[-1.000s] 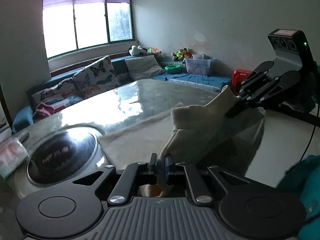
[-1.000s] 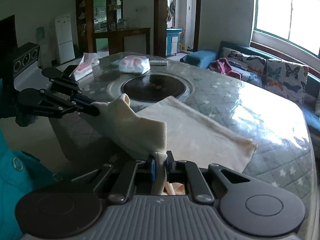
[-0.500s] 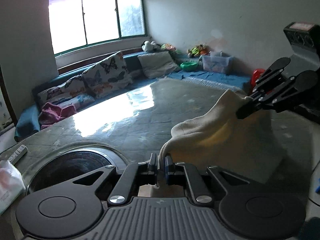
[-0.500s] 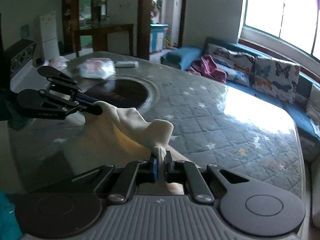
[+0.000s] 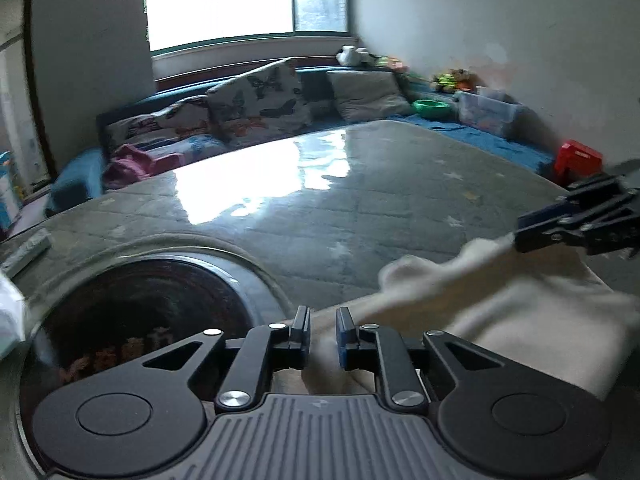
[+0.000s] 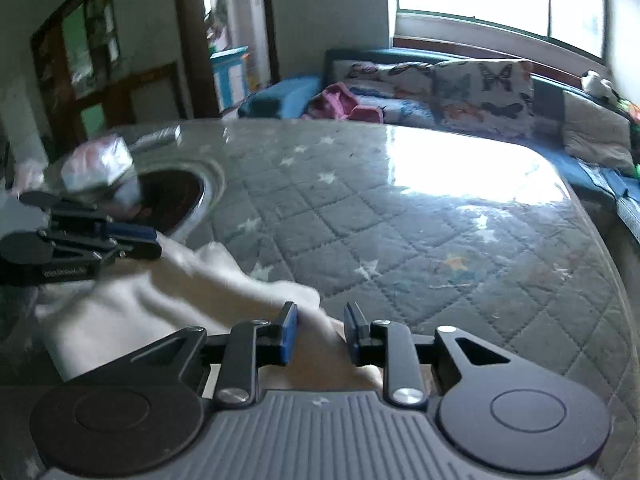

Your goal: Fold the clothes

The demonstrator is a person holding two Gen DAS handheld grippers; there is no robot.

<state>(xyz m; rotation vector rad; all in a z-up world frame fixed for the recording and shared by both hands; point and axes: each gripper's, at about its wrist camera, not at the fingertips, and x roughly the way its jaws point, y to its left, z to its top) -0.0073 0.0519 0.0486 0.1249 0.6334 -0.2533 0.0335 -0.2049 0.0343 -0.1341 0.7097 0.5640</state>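
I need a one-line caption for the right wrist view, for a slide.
Right gripper, just opening, releases the cream cloth onto the quilted table; left gripper beside it.

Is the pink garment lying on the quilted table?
No, the pink garment lies on the sofa behind the table.

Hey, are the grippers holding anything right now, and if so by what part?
Nothing is gripped. Both the left gripper and the right gripper have just been opening; the cream cloth lies between their jaws, its folded edge released.
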